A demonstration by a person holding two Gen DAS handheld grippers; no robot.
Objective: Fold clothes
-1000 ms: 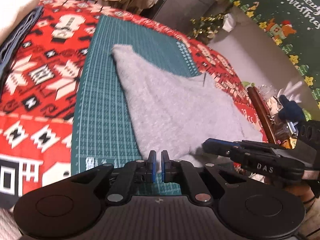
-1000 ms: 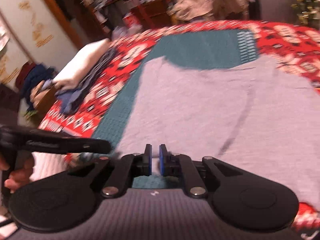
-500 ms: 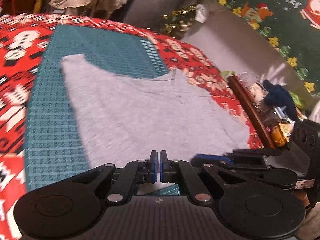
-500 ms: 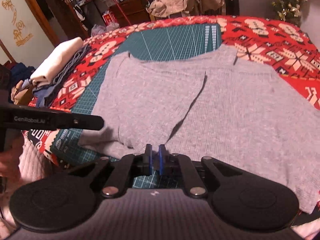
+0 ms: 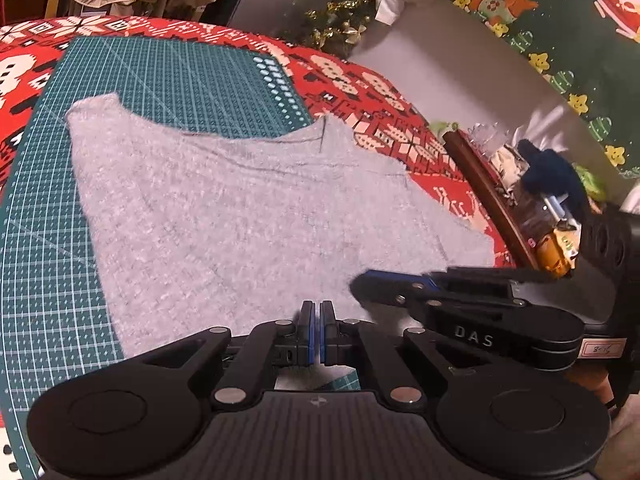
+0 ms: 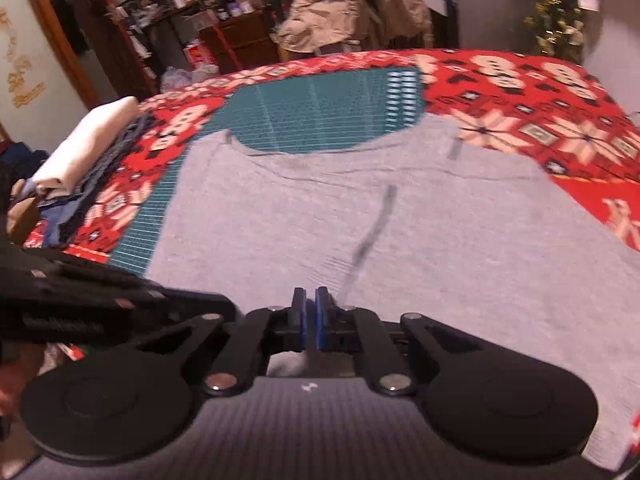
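Shirt [image 5: 248, 216] near hem lying hidden under both tongs; left tongs [image 5: 317, 334] and right tongs [image 6: 308, 322] pinching together, grip on cloth unclear.

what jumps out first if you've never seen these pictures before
A grey shirt lies spread flat across the middle, partly on a green cutting mat and partly on the bright red patterned cloth under it. Both grippers, left and right, sit at its near edge with jaws nearly closed. Folded clothes are stacked far left.
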